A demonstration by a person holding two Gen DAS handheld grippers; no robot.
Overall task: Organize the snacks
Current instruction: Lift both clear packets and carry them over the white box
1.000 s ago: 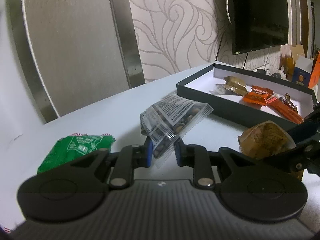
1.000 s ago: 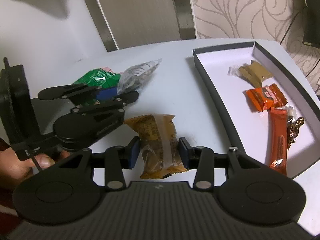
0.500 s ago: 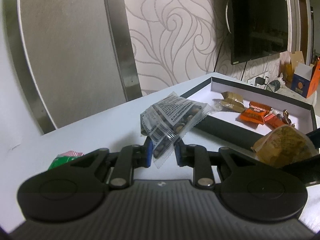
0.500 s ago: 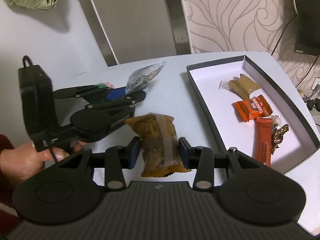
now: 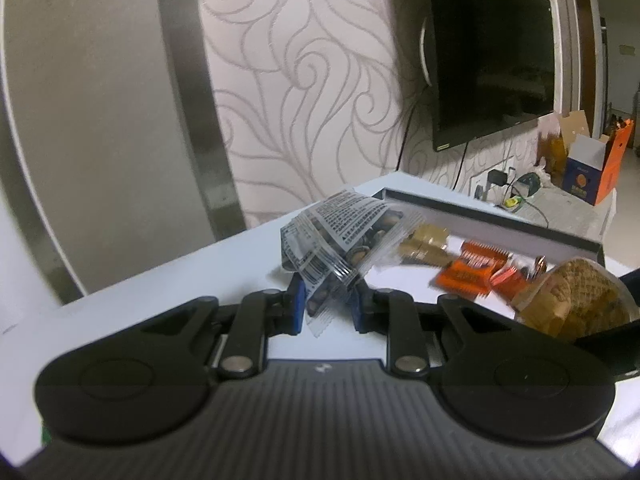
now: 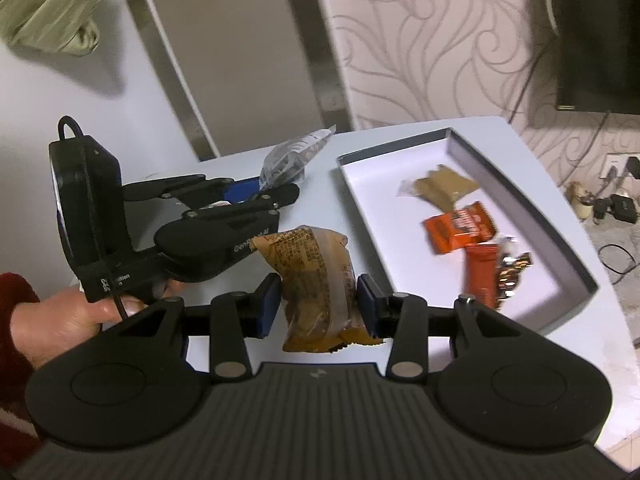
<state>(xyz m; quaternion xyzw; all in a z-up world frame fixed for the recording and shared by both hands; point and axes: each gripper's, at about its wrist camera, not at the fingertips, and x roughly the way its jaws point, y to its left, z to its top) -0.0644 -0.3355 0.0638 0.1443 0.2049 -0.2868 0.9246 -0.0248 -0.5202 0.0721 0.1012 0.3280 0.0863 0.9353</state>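
My left gripper (image 5: pixel 326 306) is shut on a clear printed packet of dark nuts (image 5: pixel 344 236) and holds it above the white table, near the box's near end. The packet also shows in the right wrist view (image 6: pixel 294 156). My right gripper (image 6: pixel 318 306) is shut on a brown wrapped cake (image 6: pixel 316 280), also seen in the left wrist view (image 5: pixel 576 300). The dark-rimmed white box (image 6: pixel 560 232) holds tan packets (image 6: pixel 444 186), orange packets (image 6: pixel 460 228), an orange bar (image 6: pixel 482 276) and a gold-wrapped sweet (image 6: pixel 514 268).
A black TV (image 5: pixel 488 52) hangs on the swirl-patterned wall. Cardboard boxes (image 5: pixel 596 168) and cables (image 6: pixel 612 204) lie beyond the table's far right. A green cloth (image 6: pixel 48 4) hangs top left. The table edge (image 6: pixel 616 320) runs just right of the box.
Both grippers have risen and moved toward the box with their snacks held. The green packet on the table has dropped out of the left wrist view.
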